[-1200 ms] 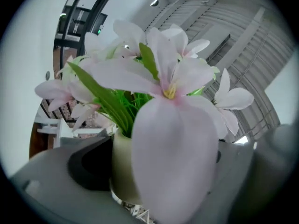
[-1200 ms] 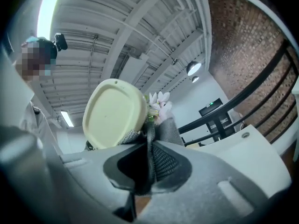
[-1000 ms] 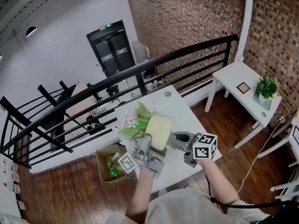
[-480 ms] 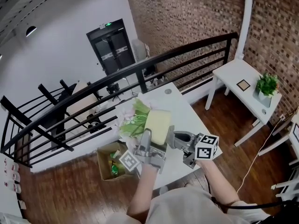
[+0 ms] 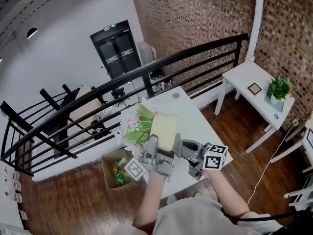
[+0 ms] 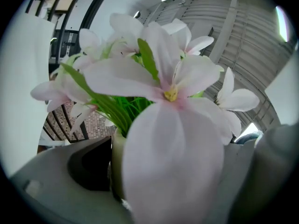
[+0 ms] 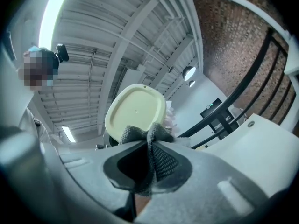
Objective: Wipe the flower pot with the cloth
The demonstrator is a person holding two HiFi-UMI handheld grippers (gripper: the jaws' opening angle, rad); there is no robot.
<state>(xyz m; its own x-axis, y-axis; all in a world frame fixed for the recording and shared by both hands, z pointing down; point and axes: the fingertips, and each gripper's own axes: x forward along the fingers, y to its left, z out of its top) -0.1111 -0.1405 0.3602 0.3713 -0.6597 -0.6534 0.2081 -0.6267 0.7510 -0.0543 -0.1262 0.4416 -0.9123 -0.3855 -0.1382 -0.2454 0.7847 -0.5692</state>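
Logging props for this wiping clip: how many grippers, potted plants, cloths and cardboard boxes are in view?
Grippers: 2, the left gripper and the right gripper
Potted plants: 2, the held flower pot and a small green plant on the side table
Cloths: 1, the cloth
Cardboard boxes: 1, the cardboard box
Total: 6

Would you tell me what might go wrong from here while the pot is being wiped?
1. The left gripper holds the flower pot tilted in the air; a firm push from the cloth could slide it out of the jaws onto the table.
2. The right gripper pinches only a bunched fold of cloth, which may pull free.
3. The flowers crowd the left gripper's jaws and could get bent.
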